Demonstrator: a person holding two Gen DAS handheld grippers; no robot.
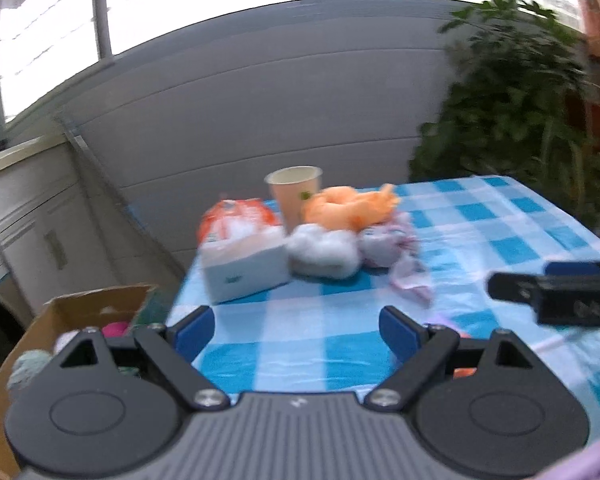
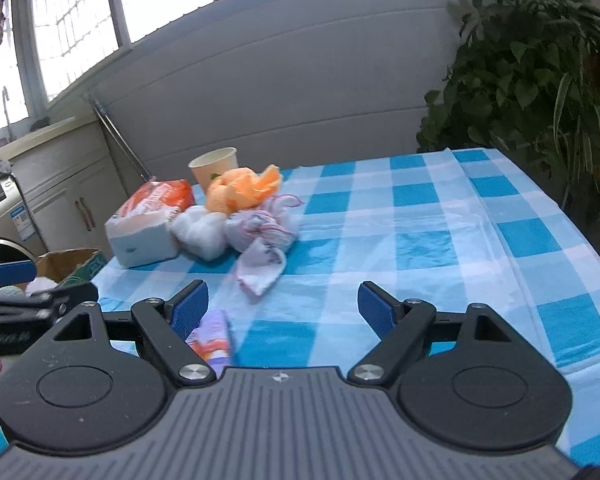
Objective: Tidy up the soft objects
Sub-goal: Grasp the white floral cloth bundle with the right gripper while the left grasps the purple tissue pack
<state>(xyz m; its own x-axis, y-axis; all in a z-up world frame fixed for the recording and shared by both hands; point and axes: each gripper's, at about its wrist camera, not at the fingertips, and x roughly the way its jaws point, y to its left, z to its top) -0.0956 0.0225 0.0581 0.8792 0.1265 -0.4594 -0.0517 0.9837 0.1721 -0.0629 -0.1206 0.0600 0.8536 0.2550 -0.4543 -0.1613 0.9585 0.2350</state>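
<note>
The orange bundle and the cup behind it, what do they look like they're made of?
Orange bundle: probably soft knitted or fleecy fabric, matte, crumpled into loose folds. Cup: looks like paper, matte beige wall with a thin rolled rim and a small green print.

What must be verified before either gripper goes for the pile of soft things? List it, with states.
1. Left gripper open with nothing between the jaws: ok.
2. Right gripper open with nothing between the jaws: ok.
3. Bare checked tablecloth between the grippers and the pile: ok.
4. Pink-striped white cloth lies nearest, its end trailing clear of the white fluffy bundle: ok.
5. Paper cup stands right behind the orange cloth, at risk of tipping: not ok.
6. Cardboard box beside the table has room left: cannot tell.
</note>
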